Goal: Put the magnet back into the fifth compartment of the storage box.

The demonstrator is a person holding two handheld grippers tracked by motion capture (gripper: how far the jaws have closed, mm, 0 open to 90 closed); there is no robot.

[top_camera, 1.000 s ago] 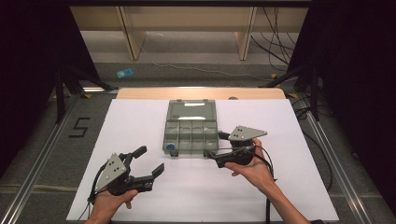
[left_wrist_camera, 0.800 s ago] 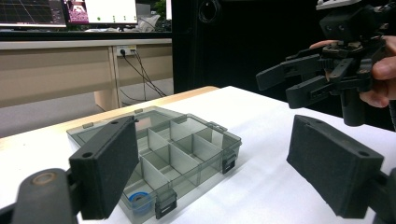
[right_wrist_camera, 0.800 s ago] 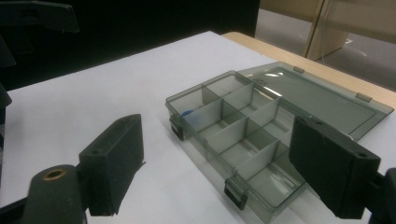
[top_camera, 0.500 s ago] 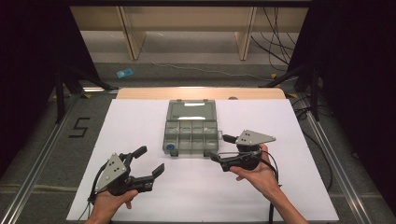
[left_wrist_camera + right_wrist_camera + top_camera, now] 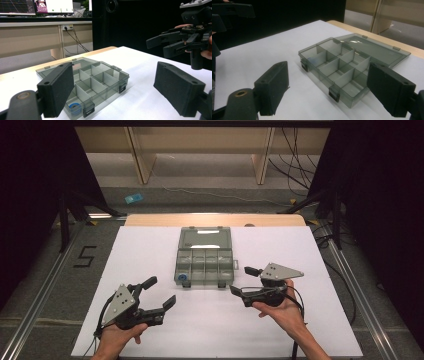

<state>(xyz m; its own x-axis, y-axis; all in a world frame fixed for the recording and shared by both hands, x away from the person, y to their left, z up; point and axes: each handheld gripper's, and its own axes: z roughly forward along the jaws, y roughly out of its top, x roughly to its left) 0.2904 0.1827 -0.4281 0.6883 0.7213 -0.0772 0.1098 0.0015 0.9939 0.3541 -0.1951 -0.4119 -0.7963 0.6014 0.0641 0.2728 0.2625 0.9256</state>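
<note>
Black plastic, two-jaw left gripper, held in a hand at the lower left of the high view: jaws spread wide, nothing between them, grey three-cornered plate on top. Its own view shows both foam-faced jaws apart at the bottom corners of the frame.

Black right gripper, held in a hand at lower centre-right of the high view: jaws apart and empty, pointing left toward the box, just beside its lower right corner without touching it. It shows again at the upper right of the left gripper view.

Smoke-grey transparent compartment box, centre of the high view, on the white table sheet: lid folded flat open behind, tray split by dividers, two black latches on the front edge. A small blue ring lies in the front left compartment, seen also at the lower centre-left of the left gripper view.

Floor marking, a black "5", left of the table in the high view. No brand or label is readable on box or grippers. Monitors at the upper left of the left gripper view; their text is too small to read.
</note>
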